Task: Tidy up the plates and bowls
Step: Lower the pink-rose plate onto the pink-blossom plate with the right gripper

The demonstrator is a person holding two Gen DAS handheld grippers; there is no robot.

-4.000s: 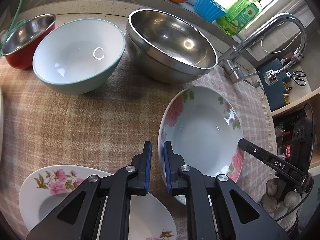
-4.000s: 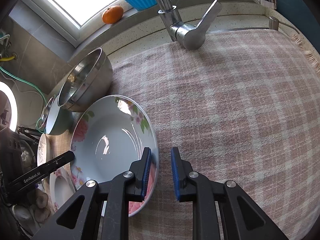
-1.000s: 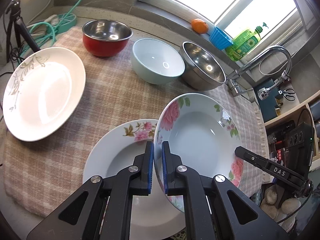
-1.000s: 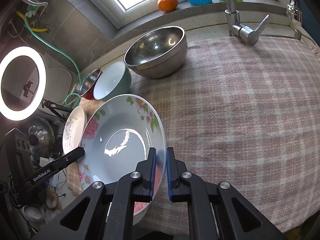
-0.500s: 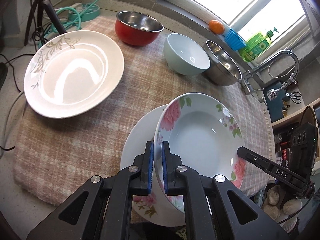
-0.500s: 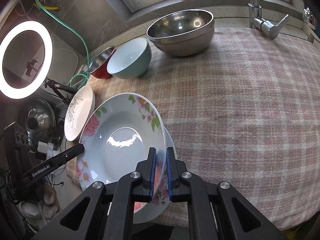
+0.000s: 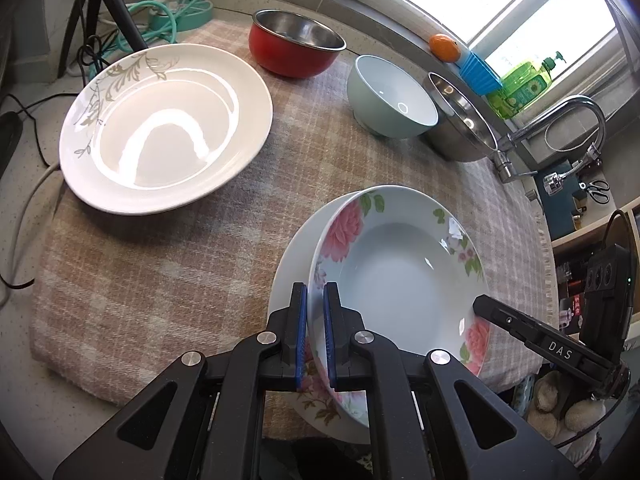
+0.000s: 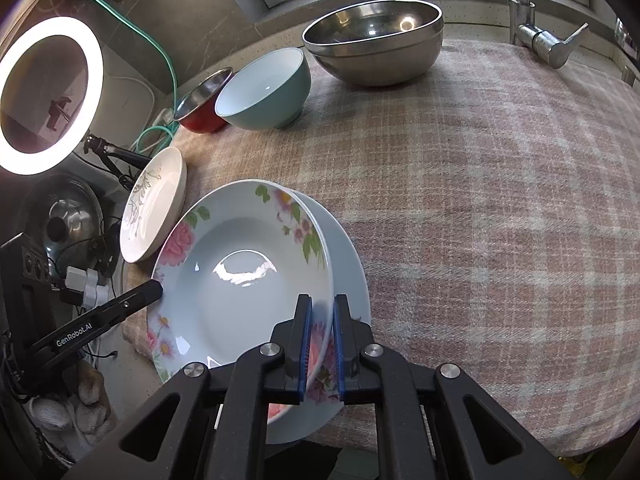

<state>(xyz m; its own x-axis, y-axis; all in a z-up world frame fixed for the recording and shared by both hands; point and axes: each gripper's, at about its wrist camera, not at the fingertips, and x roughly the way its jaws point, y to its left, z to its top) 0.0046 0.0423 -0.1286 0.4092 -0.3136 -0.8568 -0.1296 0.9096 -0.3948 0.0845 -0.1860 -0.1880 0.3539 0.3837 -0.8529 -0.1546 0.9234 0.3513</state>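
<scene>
- At the far left of my left-wrist view the cream plate with grey leaf sprays (image 7: pixel 164 128) lies by itself on the checked cloth (image 7: pixel 168 256), well apart from what I am carrying.
- Behind it, along the back, stand the red bowl (image 7: pixel 294 50), the pale green bowl (image 7: pixel 390 98) and the steel bowl (image 7: pixel 460 128), the last two touching or nearly so; I am handling none of them.
- My left gripper (image 7: pixel 315 334) is clamped on the near-left rim of the rose-patterned deep plate (image 7: pixel 400 280), blue pads either side of the rim.
- That plate lies straight ahead of and below both grippers, tipped, its left edge higher.
- Directly under it sits the second floral plate (image 7: pixel 292 256), showing as a white crescent on the left; whether the two touch yet I cannot tell.
- My right gripper (image 8: pixel 319 340) is closed on the opposite rim of the same rose-patterned plate, so both hands are equally near and share the load.
- The move ahead, as I judge it, turns on this: the lower plate is directly beneath, offset a little, so I should level the held plate, centre it, then set it down.
</scene>
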